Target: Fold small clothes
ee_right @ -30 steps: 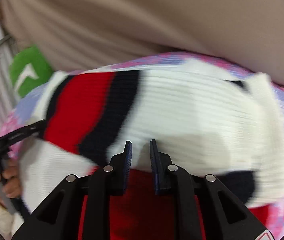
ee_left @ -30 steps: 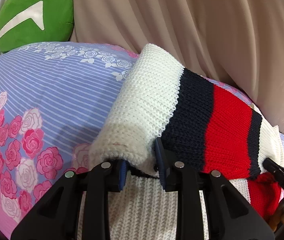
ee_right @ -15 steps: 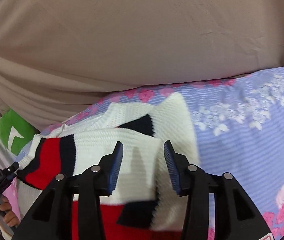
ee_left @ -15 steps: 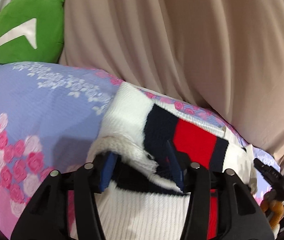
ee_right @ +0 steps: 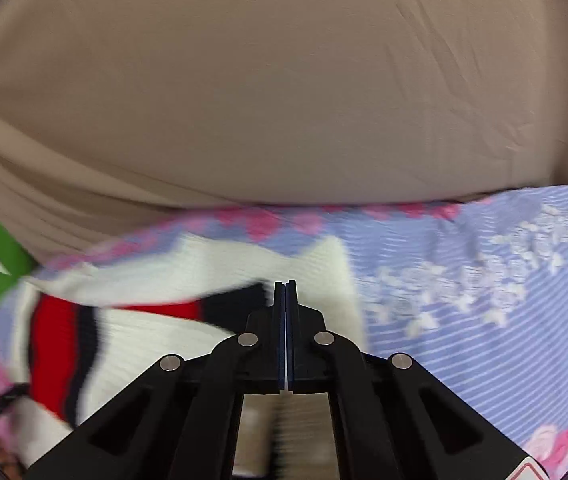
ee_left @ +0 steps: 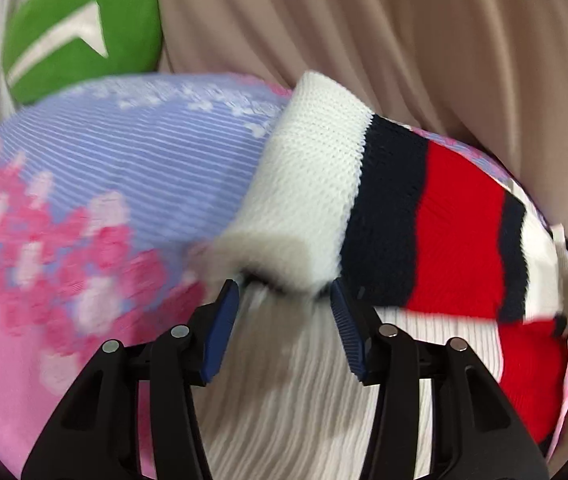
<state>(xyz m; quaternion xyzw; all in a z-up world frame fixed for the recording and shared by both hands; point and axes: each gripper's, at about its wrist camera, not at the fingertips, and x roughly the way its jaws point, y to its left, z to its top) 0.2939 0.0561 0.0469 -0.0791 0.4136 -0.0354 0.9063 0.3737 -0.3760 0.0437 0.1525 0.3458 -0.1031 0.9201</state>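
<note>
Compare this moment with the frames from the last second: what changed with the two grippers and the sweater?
The left gripper, clamped on the sweater sleeve a second ago, now stands open with the sleeve released and folded across the sweater. The right gripper, open half a second ago, has shut on nothing. The floral sheet and green cushion are unchanged.

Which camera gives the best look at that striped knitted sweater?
The left wrist view: the white, navy and red striped knitted sweater fills the centre, knit texture sharp. The right wrist view shows it smaller, blurred, low left.
</note>
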